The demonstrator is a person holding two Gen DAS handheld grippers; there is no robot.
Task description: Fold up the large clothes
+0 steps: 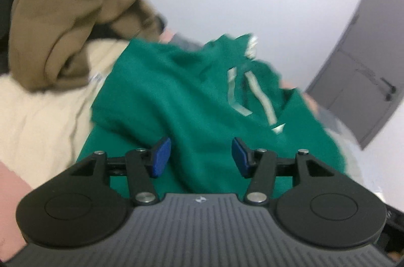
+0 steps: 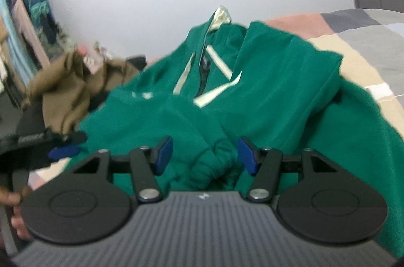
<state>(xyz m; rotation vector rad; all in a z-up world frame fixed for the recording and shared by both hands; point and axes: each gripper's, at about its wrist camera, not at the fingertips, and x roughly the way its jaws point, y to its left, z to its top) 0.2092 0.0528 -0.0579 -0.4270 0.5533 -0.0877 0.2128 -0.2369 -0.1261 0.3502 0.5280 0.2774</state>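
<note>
Left gripper [image 1: 200,157] first: its 2 blue pads [image 1: 161,157] stand apart with green cloth showing in the gap, but nothing is pinched — the fabric lies below and beyond the tips. Right gripper [image 2: 204,155] is the same story, jaws spread, a bunched elastic cuff [image 2: 214,161] of the garment sitting in the gap between the pads without either pad pressing on it, as far as the blur allows.

Moving outward: the green jacket [image 1: 176,95] is spread over the bed, filling the middle of both views, its pale trim strips [image 1: 262,100] and zip running up toward 12 o'clock. In the right wrist view a sleeve or side panel is already lapped over at 2 o'clock, so I judge the fold partly begun and far from neat. At 10 o'clock lies a heap of brown clothing [image 1: 63,22], its edge close to the jacket. The patchwork bedcover [image 2: 366,44] shows at 2 o'clock in the right view, and the left gripper itself pokes in at 9 o'clock there.

The risks from here — a grab at that gathered cuff may catch only 1 layer, so the sleeve drags crooked. Thick fleece could slip from pads closed too shallowly. And a sweep toward 10 o'clock might snag the brown pile and pull it onto the fold.
</note>
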